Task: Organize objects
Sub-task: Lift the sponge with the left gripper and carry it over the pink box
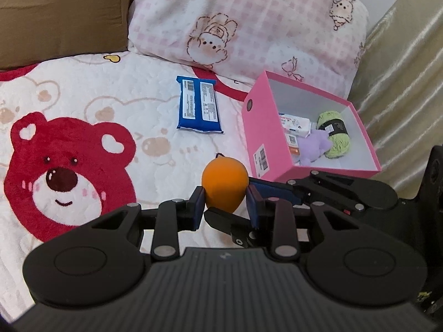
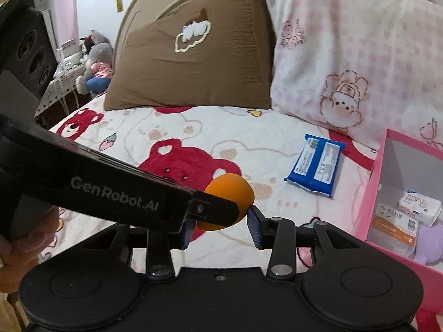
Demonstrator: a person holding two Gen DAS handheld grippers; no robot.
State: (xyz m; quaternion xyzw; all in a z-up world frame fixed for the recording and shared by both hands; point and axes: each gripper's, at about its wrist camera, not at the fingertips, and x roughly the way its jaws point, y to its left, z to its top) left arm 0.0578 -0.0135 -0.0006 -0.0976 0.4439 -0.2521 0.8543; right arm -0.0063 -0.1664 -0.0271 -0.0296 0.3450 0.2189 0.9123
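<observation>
1. The orange ball [image 1: 224,183] sits between the blue pads of the left gripper [image 1: 225,203], above the bed [image 1: 116,127], near the pink box [image 1: 259,127]; the left fingers grasp it.
2. The right gripper [image 2: 221,222] brackets the same ball; whether its fingers press, I cannot tell.
3. It looks light, soft and round, likely to roll; grip across its widest middle, gently.
4. The blue packet [image 1: 200,105] lies flat, crinkly; take a long edge.
</observation>
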